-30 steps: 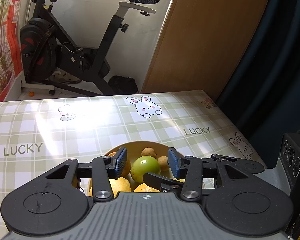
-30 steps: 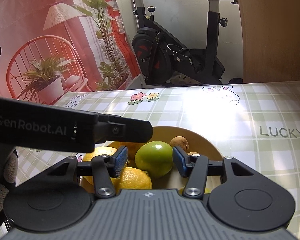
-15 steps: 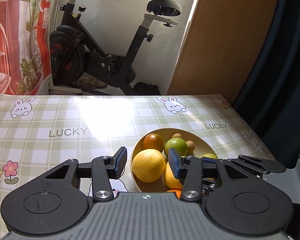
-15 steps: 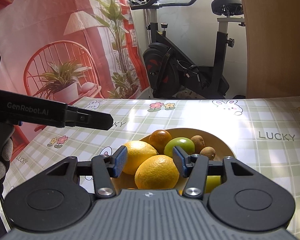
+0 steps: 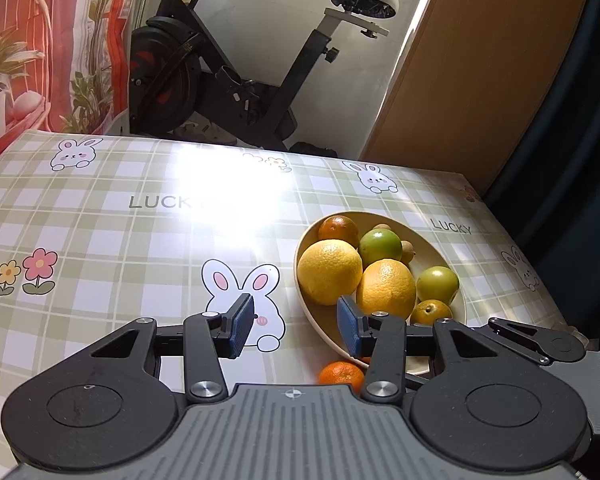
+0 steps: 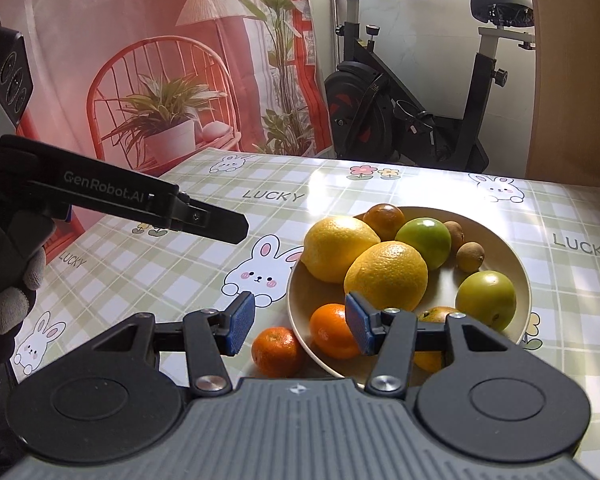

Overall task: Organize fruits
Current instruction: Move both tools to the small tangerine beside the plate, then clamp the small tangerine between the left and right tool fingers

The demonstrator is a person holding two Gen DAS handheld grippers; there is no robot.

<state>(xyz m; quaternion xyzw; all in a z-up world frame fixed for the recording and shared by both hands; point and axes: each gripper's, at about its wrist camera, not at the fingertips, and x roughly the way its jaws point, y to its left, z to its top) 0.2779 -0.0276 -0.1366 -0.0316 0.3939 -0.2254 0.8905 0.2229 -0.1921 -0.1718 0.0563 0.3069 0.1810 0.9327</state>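
Cream-coloured bowl [image 6: 516, 276] of citrus sits just ahead of both tongs, left gripper [image 5: 296, 326] and right gripper [image 6: 300, 322] parted and empty, one mandarin [image 6: 278, 350] outside beneath them.

A bowl [image 6: 516, 280] of fruit sits on the checked tablecloth [image 6: 204, 256]; one tangerine [image 6: 278, 351] lies just outside it, below the right gripper's [image 6: 300, 322] empty, parted jaws.

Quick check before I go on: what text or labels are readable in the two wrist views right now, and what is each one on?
"LUCKY": printed on the checked tablecloth, three times in the right wrist view, twice in the left wrist view, where glare washes out the end of one.
"GenRobot.AI": on the side of the left gripper, right wrist view.
No readable labels on the fruit, the bowl or the exercise bike.
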